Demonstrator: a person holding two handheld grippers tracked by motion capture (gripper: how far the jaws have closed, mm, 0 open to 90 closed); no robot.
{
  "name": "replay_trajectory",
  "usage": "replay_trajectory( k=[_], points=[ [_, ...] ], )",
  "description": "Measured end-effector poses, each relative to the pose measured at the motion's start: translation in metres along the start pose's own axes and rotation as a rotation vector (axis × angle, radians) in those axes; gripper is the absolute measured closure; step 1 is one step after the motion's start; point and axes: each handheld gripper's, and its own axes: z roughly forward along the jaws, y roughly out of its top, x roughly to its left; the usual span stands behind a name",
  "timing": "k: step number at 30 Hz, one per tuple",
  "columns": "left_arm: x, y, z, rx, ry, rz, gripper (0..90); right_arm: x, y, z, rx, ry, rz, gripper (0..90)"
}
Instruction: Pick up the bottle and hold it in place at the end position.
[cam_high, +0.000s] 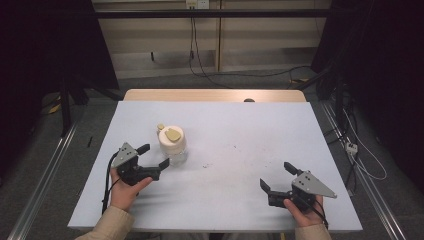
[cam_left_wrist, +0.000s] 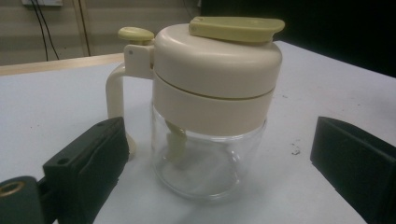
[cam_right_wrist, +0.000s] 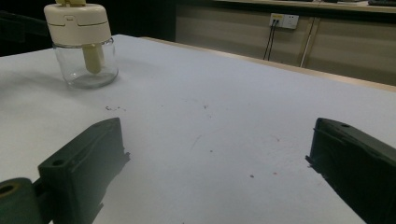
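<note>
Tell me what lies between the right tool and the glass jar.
Bare white table with a few dark specks; nothing blocks the right tool from the glass jar, per the high view.

This looks like a lab or recording room set up for test work, not a home. A plain table (cam_high: 220, 95) with a pale blue-grey sheet (cam_high: 250, 135) stands alone on grey carpet. Metal rails (cam_high: 45, 170) run along the floor at both sides, loose cables (cam_high: 250, 75) trail across it, black curtains (cam_high: 30, 50) hang either side, and a wall socket (cam_right_wrist: 284, 20) sits on bare panelling.
</note>
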Motion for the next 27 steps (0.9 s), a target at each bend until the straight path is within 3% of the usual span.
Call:
replay_trajectory(
  k=[9, 27],
  points=[
    [0.004, 0.001, 0.013, 0.012, 0.022, -0.002, 4.0, 0.000, 0.000, 0.000, 0.001, 0.009, 0.001, 3.1],
    [0.002, 0.007, 0.034, 0.017, -0.003, 0.001, 4.8, 0.001, 0.001, 0.000, -0.002, 0.016, -0.003, 3.4]
  ],
)
